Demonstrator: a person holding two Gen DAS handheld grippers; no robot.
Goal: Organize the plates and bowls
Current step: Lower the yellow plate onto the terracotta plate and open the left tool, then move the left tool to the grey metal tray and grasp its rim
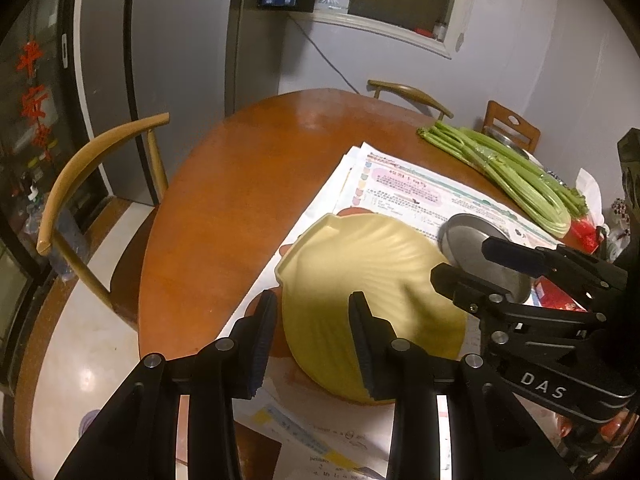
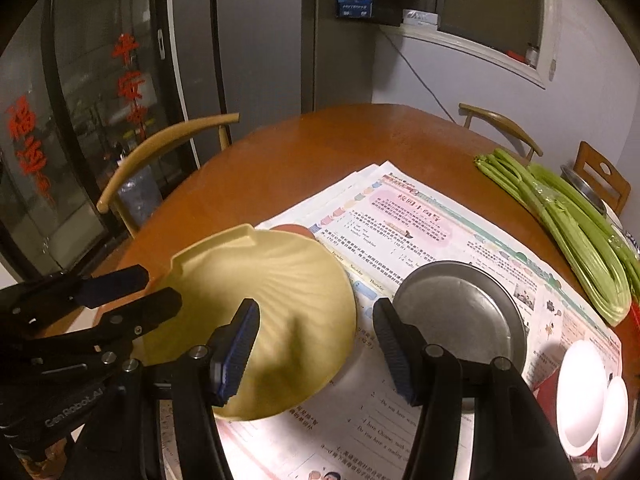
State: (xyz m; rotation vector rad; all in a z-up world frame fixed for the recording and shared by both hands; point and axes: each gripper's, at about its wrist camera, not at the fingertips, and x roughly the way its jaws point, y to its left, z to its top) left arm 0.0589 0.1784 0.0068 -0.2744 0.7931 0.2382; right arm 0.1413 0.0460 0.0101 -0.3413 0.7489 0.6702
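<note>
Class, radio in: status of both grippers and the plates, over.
Left gripper straddles yellow plate rim, grip unclear. Right gripper open, empty, beside metal plate. White dishes untouched; nothing blocking.

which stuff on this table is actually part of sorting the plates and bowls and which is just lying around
Part of the job:
yellow shell-shaped plate
metal plate
two white dishes at the right edge

Just lying about:
celery bunch
printed paper sheets under the dishes
metal basin behind the celery
chairs around the table
</note>
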